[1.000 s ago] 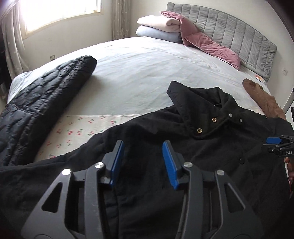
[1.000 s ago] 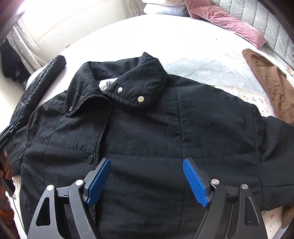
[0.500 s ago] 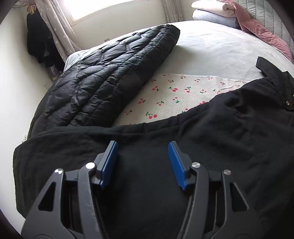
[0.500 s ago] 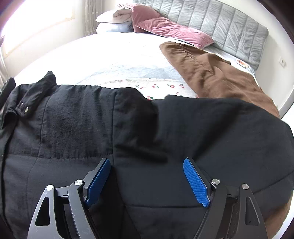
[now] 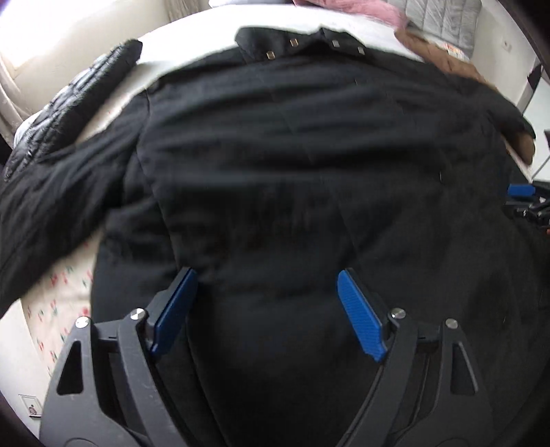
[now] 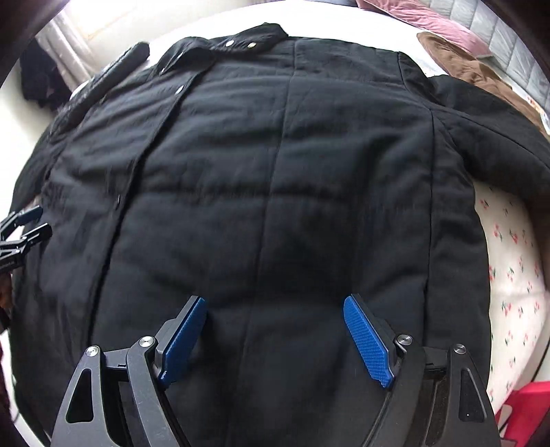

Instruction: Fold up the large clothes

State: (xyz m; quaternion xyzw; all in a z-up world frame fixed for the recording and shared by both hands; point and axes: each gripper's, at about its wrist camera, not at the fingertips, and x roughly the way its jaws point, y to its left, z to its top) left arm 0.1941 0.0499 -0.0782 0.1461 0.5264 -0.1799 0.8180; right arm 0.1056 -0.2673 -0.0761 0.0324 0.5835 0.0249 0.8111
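A large black padded jacket [image 5: 292,144] with metal snaps lies spread flat, front up, on the bed, collar at the far side; it also fills the right wrist view [image 6: 275,172]. My left gripper [image 5: 264,302] is open and empty above the jacket's lower part. My right gripper [image 6: 275,330] is open and empty above the jacket's lower right panel. The right gripper's blue tips show at the right edge of the left wrist view [image 5: 522,191]; the left gripper's tips show at the left edge of the right wrist view [image 6: 27,223].
A black quilted coat [image 5: 75,103] lies to the jacket's left. A brown garment [image 6: 481,68] lies at the far right by pink pillows [image 6: 429,24]. A cherry-print sheet [image 6: 508,268] shows at the bed's right edge. A red object [image 6: 529,409] is at lower right.
Both grippers swung back from the sleeves toward the jacket's middle and lower body. The left gripper's jaws have opened wider. The sleeves now lie spread out to the sides.
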